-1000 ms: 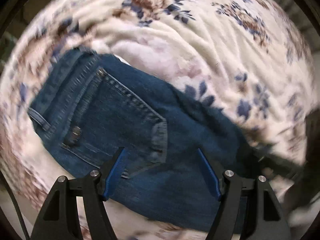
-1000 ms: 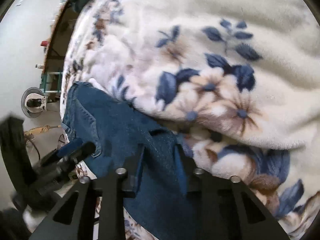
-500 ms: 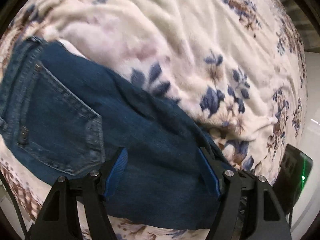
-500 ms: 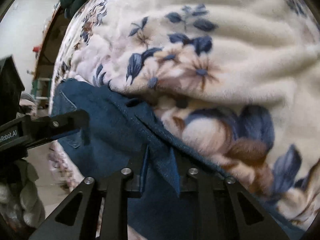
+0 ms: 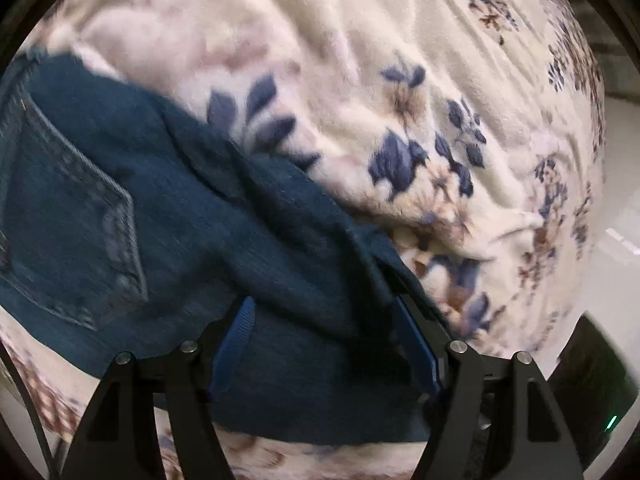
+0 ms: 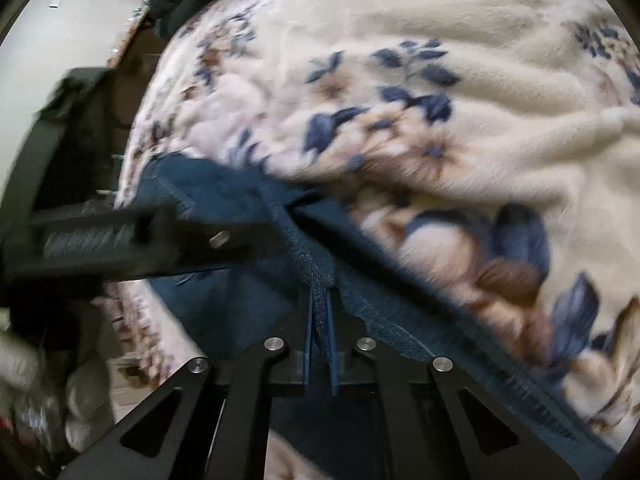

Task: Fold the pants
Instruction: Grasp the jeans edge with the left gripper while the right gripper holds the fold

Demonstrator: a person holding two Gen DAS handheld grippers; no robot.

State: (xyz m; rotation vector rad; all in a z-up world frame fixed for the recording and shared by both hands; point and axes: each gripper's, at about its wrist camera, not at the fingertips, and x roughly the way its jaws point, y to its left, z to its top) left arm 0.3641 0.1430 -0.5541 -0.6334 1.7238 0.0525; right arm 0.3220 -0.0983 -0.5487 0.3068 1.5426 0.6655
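**Pinching down on the denim: the right tongs take hold of a fold**

Spreading across both views is the floral blanket [image 5: 400, 60], cream with blue and brown flowers, and on it lie the dark blue jeans [image 5: 180, 220], filling the lower left of the left wrist view. A second ago the right gripper [image 6: 319, 312] stood partly open around a raised ridge of cloth; now its jaws are closing and the blue pads press a thin fold of denim between them. I take that as the grasp being made, so a leg or edge can soon be lifted and carried over for the fold.

The left gripper [image 5: 324, 344] has swung along the jeans from the back pocket [image 5: 80, 216], which now sits at the left edge. Its jaws stand wide apart, as they did before, with denim under them but nothing pinched.

Only the right wrist view shows the pinch itself, and the other tool's dark body crossing its left side. Only the left wrist view shows the pocket.
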